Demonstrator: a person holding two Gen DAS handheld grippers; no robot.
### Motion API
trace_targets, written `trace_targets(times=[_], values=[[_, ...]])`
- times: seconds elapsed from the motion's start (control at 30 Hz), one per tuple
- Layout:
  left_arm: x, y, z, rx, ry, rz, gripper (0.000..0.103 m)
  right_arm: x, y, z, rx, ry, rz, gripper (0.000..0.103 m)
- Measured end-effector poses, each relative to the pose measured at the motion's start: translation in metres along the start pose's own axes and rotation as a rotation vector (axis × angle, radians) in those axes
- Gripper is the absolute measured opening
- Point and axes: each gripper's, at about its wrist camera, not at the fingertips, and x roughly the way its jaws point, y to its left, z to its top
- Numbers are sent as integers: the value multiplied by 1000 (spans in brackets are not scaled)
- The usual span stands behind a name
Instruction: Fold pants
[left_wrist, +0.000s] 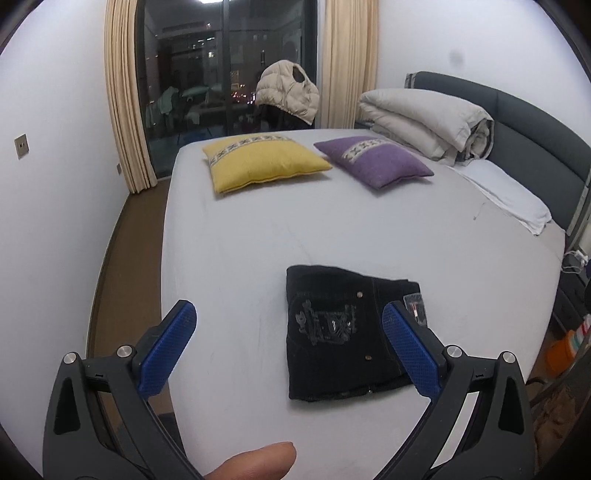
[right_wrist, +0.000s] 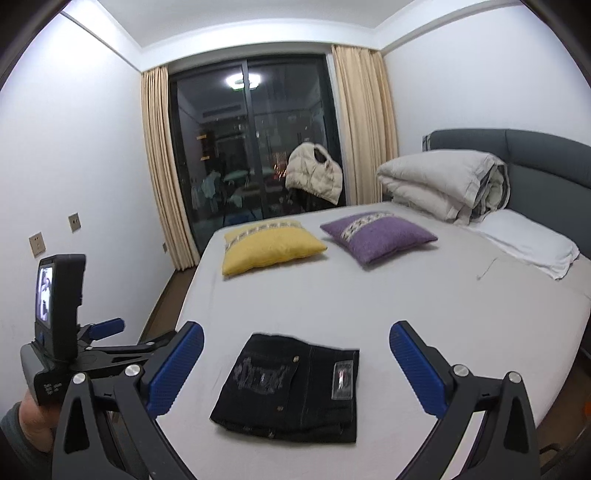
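Black pants (left_wrist: 340, 332) lie folded into a compact rectangle on the white bed (left_wrist: 295, 229), back pocket and label facing up. They also show in the right wrist view (right_wrist: 291, 391). My left gripper (left_wrist: 290, 325) is open and empty, held above the bed in front of the pants. My right gripper (right_wrist: 295, 343) is open and empty, also held above the pants. The left gripper with its camera body (right_wrist: 59, 317) shows at the left edge of the right wrist view.
A yellow cushion (left_wrist: 262, 160) and a purple cushion (left_wrist: 376, 160) lie further back on the bed. A rolled grey duvet (left_wrist: 428, 122) and white pillow (left_wrist: 506, 192) sit by the dark headboard (left_wrist: 535, 122). Brown floor (left_wrist: 125, 266) runs along the bed's left side.
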Motion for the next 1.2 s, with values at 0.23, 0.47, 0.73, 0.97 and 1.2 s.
trace_targets(times=[0.23, 0.47, 0.73, 0.97, 1.2], values=[[12, -1, -9, 0, 18, -20, 103, 10, 8, -11, 3, 96, -39, 103], [16, 2, -14, 1, 33, -30, 103, 15, 4, -15, 43, 142, -49, 103], [22, 1, -16, 8, 49, -32, 103, 18, 2, -19, 53, 170, -73, 103], [27, 2, -17, 10, 60, -33, 103, 22, -1, -22, 75, 196, -81, 103], [33, 1, -18, 10, 66, -37, 103, 25, -3, -24, 82, 213, -83, 103]])
